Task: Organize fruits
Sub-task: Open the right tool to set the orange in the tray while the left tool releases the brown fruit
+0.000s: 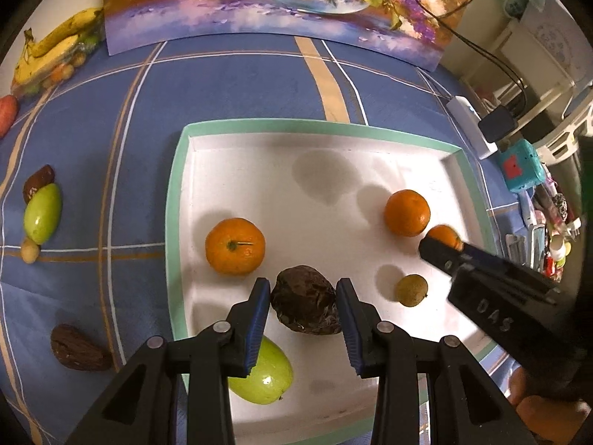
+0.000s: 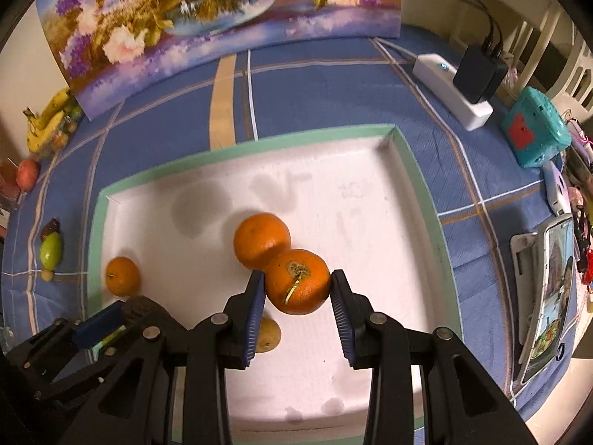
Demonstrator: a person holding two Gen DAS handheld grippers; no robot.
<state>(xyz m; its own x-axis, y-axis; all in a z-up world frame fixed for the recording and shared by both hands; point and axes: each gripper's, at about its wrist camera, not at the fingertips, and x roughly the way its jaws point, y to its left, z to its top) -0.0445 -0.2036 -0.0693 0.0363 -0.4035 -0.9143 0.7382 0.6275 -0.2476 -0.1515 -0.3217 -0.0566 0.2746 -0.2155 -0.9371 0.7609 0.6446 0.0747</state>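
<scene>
Left wrist view: the left gripper (image 1: 303, 324) hangs over the near part of the white tray (image 1: 178, 222), its blue pads on either side of a dark wrinkled fruit (image 1: 305, 306). The pads sit just beside the fruit's flanks; I cannot tell whether they press it. Under the left finger lies a green fruit (image 1: 265, 378), close to the tray's near rim. An orange (image 1: 235, 246) sits near the left wall, with bare tray floor behind it up to the far rim. A second orange (image 1: 407, 213) and a small yellowish fruit (image 1: 411, 290) lie toward the right side, where the right gripper (image 1: 441, 246) reaches in over the right rim with a third orange (image 1: 444, 235) at its tip. Outside the tray, on the blue checked cloth (image 1: 229, 85), lie a green fruit (image 1: 42, 213), two brown ones (image 1: 78, 348) and bananas (image 1: 55, 48).

Right wrist view: the right gripper (image 2: 297, 294) pinches the stem-up orange (image 2: 297, 282) between both pads; it touches the second orange (image 2: 262, 240) behind it. The tray's right half is bare up to the green rim (image 2: 411, 170). A flower painting (image 2: 222, 18) stands along the back; a white power strip (image 2: 450, 89) and a teal box (image 2: 535, 133) sit at the right edge.
</scene>
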